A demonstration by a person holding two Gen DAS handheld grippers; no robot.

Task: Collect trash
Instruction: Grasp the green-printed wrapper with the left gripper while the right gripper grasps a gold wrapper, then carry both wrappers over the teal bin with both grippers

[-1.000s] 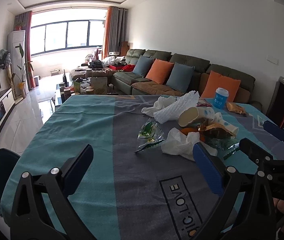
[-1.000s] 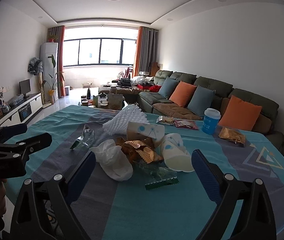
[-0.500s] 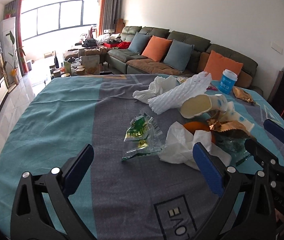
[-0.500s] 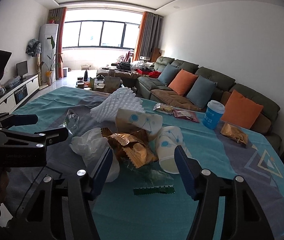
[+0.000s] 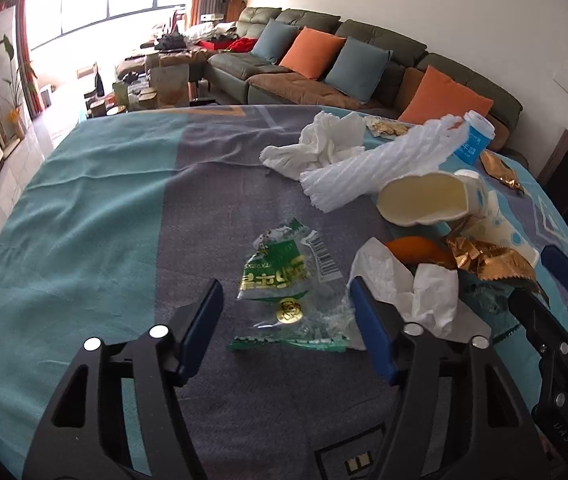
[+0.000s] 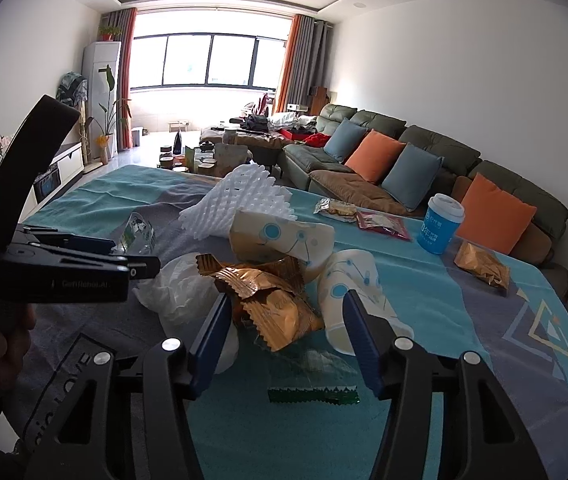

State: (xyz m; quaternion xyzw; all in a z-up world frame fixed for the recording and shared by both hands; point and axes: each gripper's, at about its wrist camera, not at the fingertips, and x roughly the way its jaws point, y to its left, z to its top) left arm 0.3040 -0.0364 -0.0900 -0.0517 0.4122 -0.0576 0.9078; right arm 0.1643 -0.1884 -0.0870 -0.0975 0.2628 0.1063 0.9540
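Trash is piled on a table with a teal and grey cloth [image 5: 95, 216]. My left gripper [image 5: 286, 328] is open, its fingers on either side of a clear green-printed wrapper [image 5: 288, 284] lying flat. My right gripper [image 6: 286, 330] is open around a crumpled gold wrapper [image 6: 271, 292] on top of the pile. Around it lie white tissue [image 6: 175, 292], two crushed paper cups [image 6: 344, 292], a white foam net [image 6: 239, 200] and a green-edged clear wrapper [image 6: 312, 384]. The left view also shows orange peel [image 5: 416, 250] and the right gripper [image 5: 552, 292].
A blue lidded cup [image 6: 440, 224] stands upright at the far right, with snack packets [image 6: 480, 264] near it. More packets [image 6: 364, 216] lie behind the pile. A sofa with orange and blue cushions [image 6: 404, 160] runs along the right wall.
Both grippers have moved forward and down toward the pile and narrowed. The left now straddles the green-printed wrapper; the right now straddles the gold wrapper.
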